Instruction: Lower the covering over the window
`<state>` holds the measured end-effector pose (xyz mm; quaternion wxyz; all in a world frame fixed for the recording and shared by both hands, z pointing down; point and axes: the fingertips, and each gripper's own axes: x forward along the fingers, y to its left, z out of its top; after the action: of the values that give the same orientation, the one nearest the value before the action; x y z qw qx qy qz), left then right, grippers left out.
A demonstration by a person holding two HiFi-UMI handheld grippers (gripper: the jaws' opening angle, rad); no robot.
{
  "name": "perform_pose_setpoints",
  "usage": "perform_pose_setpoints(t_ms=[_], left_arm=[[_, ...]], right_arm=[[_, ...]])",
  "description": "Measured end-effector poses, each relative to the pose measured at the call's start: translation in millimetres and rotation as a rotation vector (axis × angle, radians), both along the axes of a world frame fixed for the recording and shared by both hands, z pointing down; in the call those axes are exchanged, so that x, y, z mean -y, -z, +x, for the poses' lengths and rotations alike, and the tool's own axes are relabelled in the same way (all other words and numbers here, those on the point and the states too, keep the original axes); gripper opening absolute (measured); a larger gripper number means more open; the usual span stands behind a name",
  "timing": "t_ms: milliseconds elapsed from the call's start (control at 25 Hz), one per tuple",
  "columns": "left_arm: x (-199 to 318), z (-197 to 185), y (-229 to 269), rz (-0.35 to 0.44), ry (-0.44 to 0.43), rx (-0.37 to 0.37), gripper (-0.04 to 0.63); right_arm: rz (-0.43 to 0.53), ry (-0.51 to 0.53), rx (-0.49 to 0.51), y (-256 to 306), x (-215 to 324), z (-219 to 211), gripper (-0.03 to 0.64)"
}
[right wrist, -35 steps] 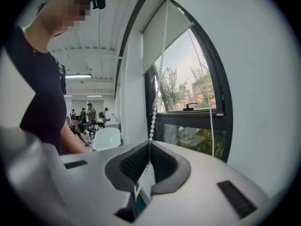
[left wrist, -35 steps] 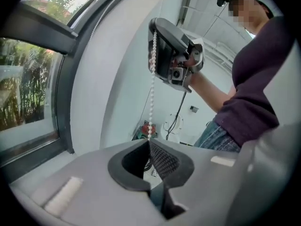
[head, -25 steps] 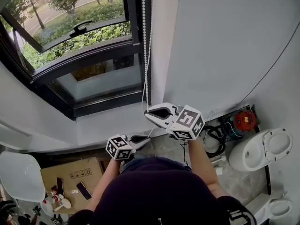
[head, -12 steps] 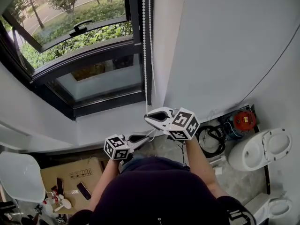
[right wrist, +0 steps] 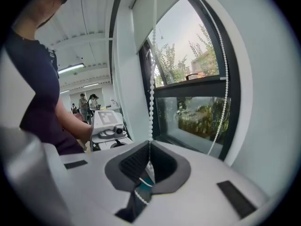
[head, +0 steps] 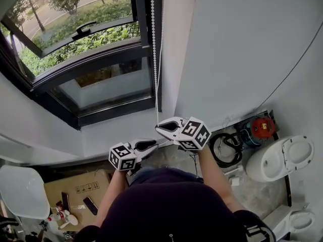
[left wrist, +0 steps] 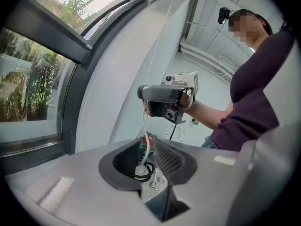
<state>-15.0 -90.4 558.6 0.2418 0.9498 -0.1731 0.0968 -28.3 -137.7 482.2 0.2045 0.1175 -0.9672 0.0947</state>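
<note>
Barely started: the roller blind (right wrist: 148,20) sits high and the window (head: 96,49) is mostly bare. My right gripper (head: 161,127) pinches the bead chain (head: 153,39). My left gripper (head: 150,144) has just been opening its jaws, with the chain loose between them.

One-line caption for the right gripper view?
Right hand-held gripper shut on the bead chain beside the window.

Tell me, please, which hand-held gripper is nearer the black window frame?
Right. The right hand-held gripper, shut on the bead chain, sits just below the window frame; the left hand-held gripper, jaws just opened around the chain, is lower and farther.
</note>
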Motion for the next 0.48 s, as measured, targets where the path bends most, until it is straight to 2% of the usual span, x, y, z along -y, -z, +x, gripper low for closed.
perform_pose_setpoints(t_ms=[120, 160, 320, 480], left_arm=[[6, 1, 13, 0.015, 0.003, -0.028, 0.212], [9, 0, 19, 0.023, 0.011, -0.041, 0.239], [24, -7, 57, 0.094, 0.062, -0.115, 0.239], [32, -3, 92, 0.174, 0.071, -0.144, 0.238]], right_arm=[[-0.008, -0.001, 0.013, 0, 2, 1, 0.015], [-0.009, -0.001, 0.009, -1, 3, 2, 0.015], [-0.021, 0.016, -0.062, -21, 0, 4, 0.015], [-0.061, 0.027, -0.008, -22, -7, 1, 0.017]])
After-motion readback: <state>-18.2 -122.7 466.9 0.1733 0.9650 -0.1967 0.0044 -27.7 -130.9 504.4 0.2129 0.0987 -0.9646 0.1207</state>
